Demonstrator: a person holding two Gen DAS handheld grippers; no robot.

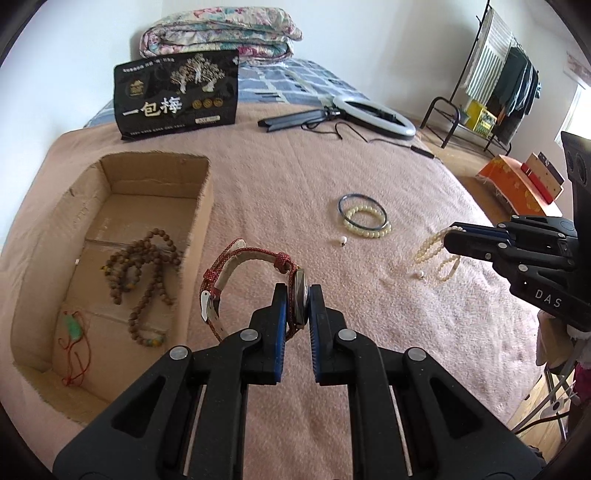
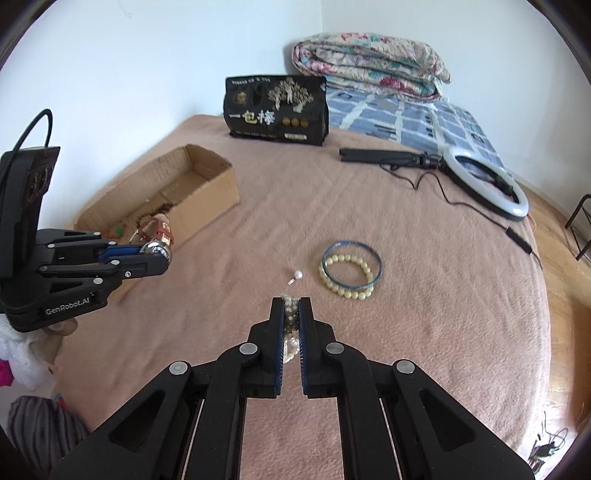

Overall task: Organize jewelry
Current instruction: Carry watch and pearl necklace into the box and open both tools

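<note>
My left gripper [image 1: 298, 295] is shut on a watch [image 1: 298, 299] with a red strap, held above the pink blanket just right of the cardboard box [image 1: 201, 206]. The box holds brown bead strands [image 1: 144, 266] and a green pendant on red cord [image 1: 74, 326]. My right gripper [image 2: 291, 306] is shut on a cream pearl bracelet [image 2: 290, 314]; in the left wrist view the bracelet [image 1: 432, 251] hangs from it. A blue bangle [image 1: 364, 216] around a pale bead bracelet [image 1: 365, 221] lies mid-bed, a pearl earring [image 1: 343, 240] beside it.
A black snack bag [image 1: 177, 96] stands behind the box. A ring light on a folded tripod [image 1: 373, 114] and its cable lie at the far side. A folded quilt [image 1: 221, 33] sits at the bed head. A clothes rack [image 1: 495, 85] stands beyond the bed's right edge.
</note>
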